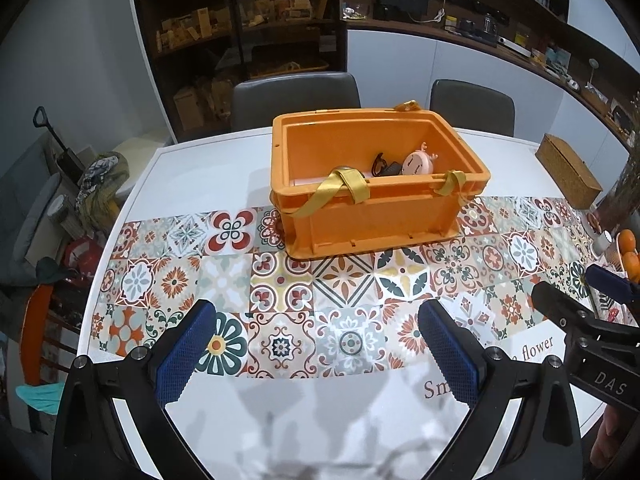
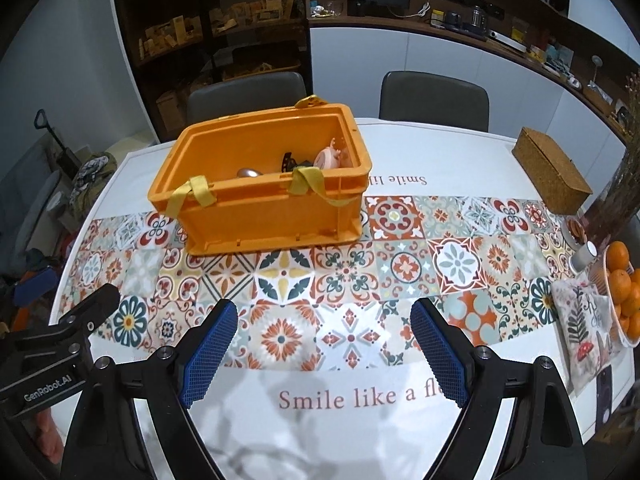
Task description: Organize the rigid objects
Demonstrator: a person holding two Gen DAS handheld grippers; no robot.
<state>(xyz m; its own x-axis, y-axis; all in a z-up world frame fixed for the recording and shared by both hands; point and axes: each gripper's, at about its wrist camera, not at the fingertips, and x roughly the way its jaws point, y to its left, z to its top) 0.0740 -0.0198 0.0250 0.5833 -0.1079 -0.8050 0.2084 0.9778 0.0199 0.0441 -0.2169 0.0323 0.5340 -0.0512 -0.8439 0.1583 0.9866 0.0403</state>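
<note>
Through the left wrist camera we are holding our left hand-held gripper (image 1: 316,334) spread wide with nothing between its blue pads (image 1: 182,354), hanging above the patterned runner (image 1: 240,280) on the surface (image 1: 208,168). The orange crate (image 1: 376,216) is sitting ahead of us, half on the runner, its open top facing up so things can be dropped in. Inside we are seeing a pink round gadget (image 1: 418,165), a dark item (image 1: 382,164) just beside it and a metallic rounded piece (image 1: 344,169) by the near wall. The yellow straps (image 1: 344,190) are drooping over the near rim, out of the way of the opening.

Through the right wrist camera we are keeping our right hand-held gripper (image 2: 324,330) spread too, empty, pointing down toward the runner short of the crate. The same three items are lying in the crate's far right part. A woven box (image 2: 552,178) is standing well apart to the right, and a bowl of oranges (image 2: 624,292) is at the right edge. We are judging that the sorting is mostly done, since no loose small item is lying near the crate.
</note>
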